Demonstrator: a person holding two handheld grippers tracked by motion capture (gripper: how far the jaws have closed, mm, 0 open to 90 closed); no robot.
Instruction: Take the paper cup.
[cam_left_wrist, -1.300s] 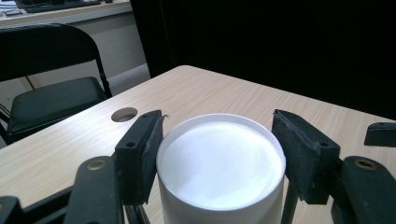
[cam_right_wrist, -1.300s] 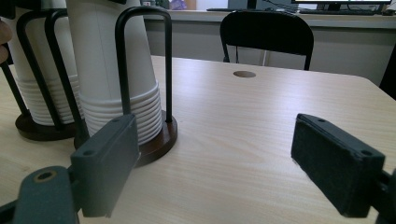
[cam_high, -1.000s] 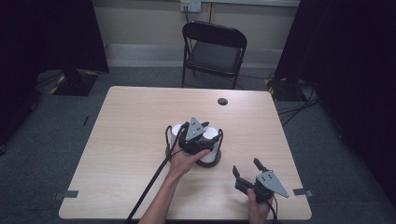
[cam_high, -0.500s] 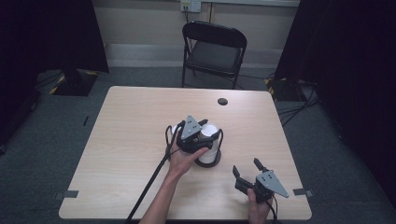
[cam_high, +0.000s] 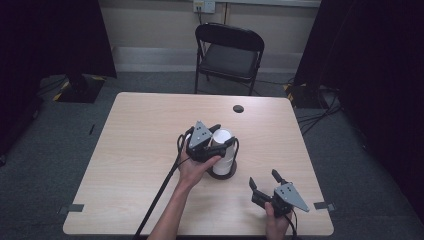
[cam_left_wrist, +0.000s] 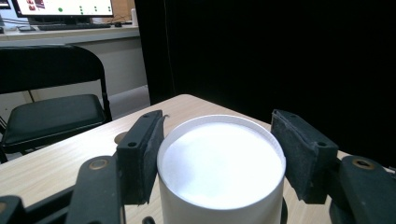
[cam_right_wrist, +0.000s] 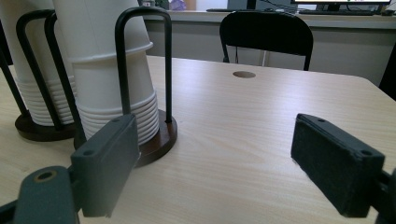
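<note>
Left gripper (cam_high: 216, 141) straddles the top paper cup (cam_left_wrist: 221, 166), jaws spread, barely touching; squeezing could crush it; right gripper (cam_high: 265, 181) gapes beside the stack.

Tabletop (cam_high: 125, 165): pale wood-grain, rectangular, centre of the high view, on grey floor (cam_high: 45, 150). Small dark round hole (cam_high: 238, 108) near its far edge, upper centre-right. Two dark round-based cup holders w/ black wire hoops stand on it, mid-frame: nearer one (cam_right_wrist: 156, 135) carries a stack of white cups (cam_right_wrist: 112, 70); second (cam_right_wrist: 37, 123), at left of the right gripper view, also stacked. Bases look wooden, prob. Grey tape bits at the lower corners, one (cam_high: 322, 205) at lower right.
</note>
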